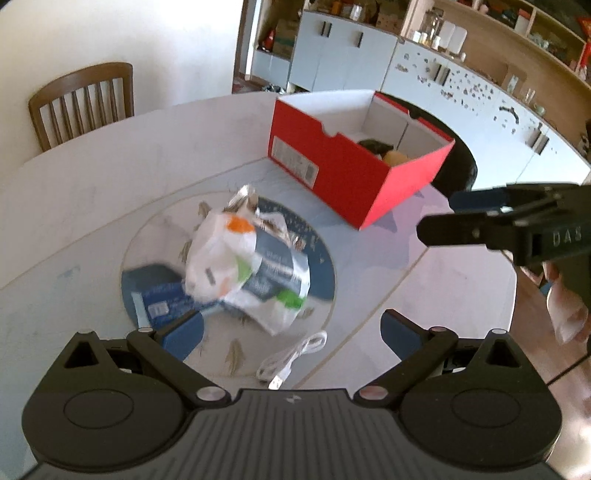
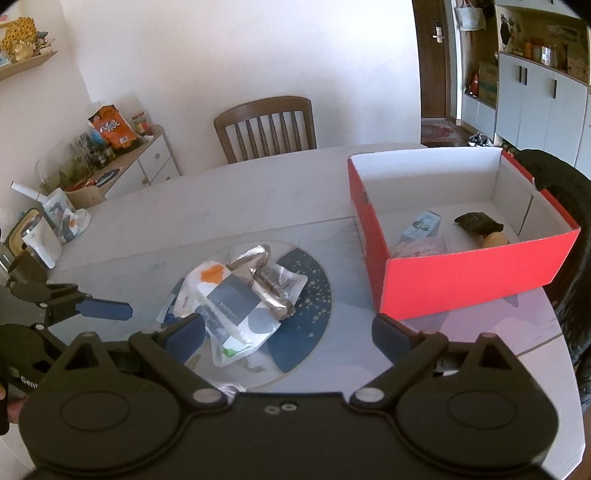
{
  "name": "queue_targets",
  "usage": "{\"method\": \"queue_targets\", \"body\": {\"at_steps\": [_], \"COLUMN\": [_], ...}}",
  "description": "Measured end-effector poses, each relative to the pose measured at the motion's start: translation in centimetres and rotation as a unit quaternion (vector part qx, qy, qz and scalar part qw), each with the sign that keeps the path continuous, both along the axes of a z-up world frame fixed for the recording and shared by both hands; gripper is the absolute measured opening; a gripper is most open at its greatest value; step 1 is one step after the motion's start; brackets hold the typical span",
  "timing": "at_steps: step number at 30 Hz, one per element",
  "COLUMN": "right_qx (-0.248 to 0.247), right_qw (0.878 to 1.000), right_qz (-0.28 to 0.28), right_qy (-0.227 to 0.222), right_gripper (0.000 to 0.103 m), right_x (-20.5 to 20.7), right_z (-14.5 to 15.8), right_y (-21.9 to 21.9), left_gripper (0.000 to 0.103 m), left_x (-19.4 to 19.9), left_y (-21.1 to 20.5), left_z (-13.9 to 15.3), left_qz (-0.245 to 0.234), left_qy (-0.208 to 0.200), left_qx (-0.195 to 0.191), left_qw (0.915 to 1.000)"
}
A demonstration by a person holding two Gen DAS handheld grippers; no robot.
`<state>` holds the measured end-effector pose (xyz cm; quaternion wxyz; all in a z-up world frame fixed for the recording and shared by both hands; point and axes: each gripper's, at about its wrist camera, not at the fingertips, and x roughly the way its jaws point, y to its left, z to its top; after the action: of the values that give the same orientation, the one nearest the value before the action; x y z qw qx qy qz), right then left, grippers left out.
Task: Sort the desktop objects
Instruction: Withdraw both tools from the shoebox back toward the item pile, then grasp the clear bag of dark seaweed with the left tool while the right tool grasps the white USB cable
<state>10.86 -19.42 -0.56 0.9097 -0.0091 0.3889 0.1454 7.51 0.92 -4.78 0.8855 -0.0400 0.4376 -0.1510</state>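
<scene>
Left gripper (image 1: 291, 332) above pouch (image 1: 247, 266)

I am working in a lived-in home dining room: a wooden slat-back chair (image 2: 265, 127) stands against a plain white wall at the far edge of the pale desk (image 2: 229, 199). Pale blue cabinets (image 1: 343, 51) topped by cluttered wooden open shelves (image 1: 517, 33) line one side. A low sideboard (image 2: 147, 158) carries snack bags (image 2: 112, 127) and jars, and a wooden door with a handle (image 2: 436, 55) opens beside a small floor rug (image 2: 439, 129).
</scene>
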Motion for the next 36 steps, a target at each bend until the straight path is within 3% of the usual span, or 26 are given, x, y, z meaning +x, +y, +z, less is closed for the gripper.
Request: {"method": "queue_targets", "body": {"at_steps": [17, 36], "right_qx": [-0.021, -0.059], "right_qw": [0.998, 0.995], "right_qz": [0.039, 0.033], "right_qy": [0.048, 0.069], "right_gripper": [0.097, 0.097], "right_x": [-2.3, -1.3], "right_z": [-4.7, -9.7], "right_y": [5.3, 9.5], "left_gripper": [0.102, 0.101], "left_x": [-5.1, -5.8], "left_y": [1.5, 2.4], "left_z": [-4.7, -7.2], "left_qz": [-0.040, -0.043], "left_qy": [0.017, 0.014], "left_qx": [0.013, 0.035], "left_qw": [0.9990, 0.9983]}}
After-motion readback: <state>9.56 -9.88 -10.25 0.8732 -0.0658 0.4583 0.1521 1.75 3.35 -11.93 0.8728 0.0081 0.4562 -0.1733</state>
